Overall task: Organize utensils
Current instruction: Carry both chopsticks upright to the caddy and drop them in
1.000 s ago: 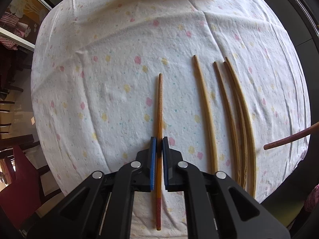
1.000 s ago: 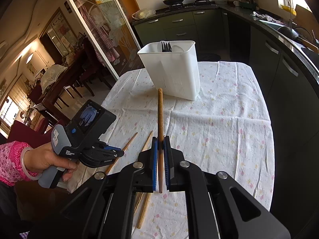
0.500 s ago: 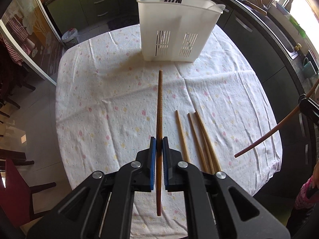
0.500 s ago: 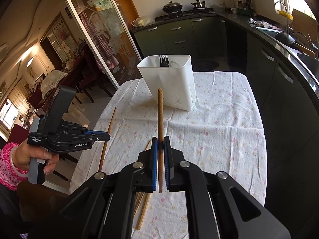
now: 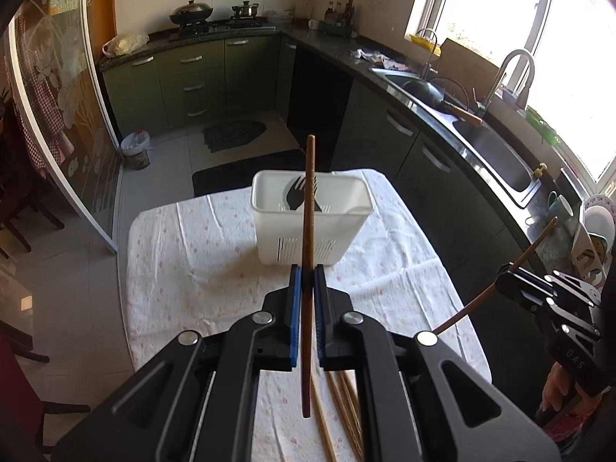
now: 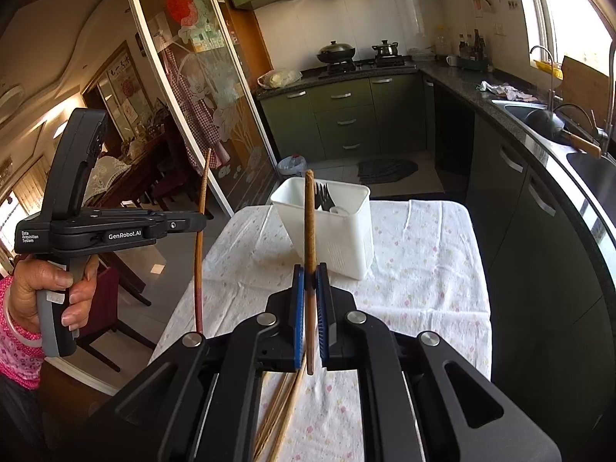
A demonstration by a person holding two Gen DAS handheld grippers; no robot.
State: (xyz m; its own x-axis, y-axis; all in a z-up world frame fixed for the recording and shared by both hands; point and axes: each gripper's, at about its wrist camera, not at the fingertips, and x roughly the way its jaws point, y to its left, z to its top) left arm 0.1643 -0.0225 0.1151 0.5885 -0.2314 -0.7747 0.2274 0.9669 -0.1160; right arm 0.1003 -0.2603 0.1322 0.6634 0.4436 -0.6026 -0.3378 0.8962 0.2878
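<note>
Above table (image 5: 184,269): each gripper clamps chopstick, apparently.

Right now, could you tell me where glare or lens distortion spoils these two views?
Left wrist view: the window at upper right is blown out white, and the counter edge bows from fisheye distortion. Right wrist view: the window glares less, the glass door frame curves, and the white utensil holder stays sharp.

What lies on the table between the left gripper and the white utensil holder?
In the left wrist view, only bare floral tablecloth lies between the left gripper and the white utensil holder; its chopstick juts above it.
</note>
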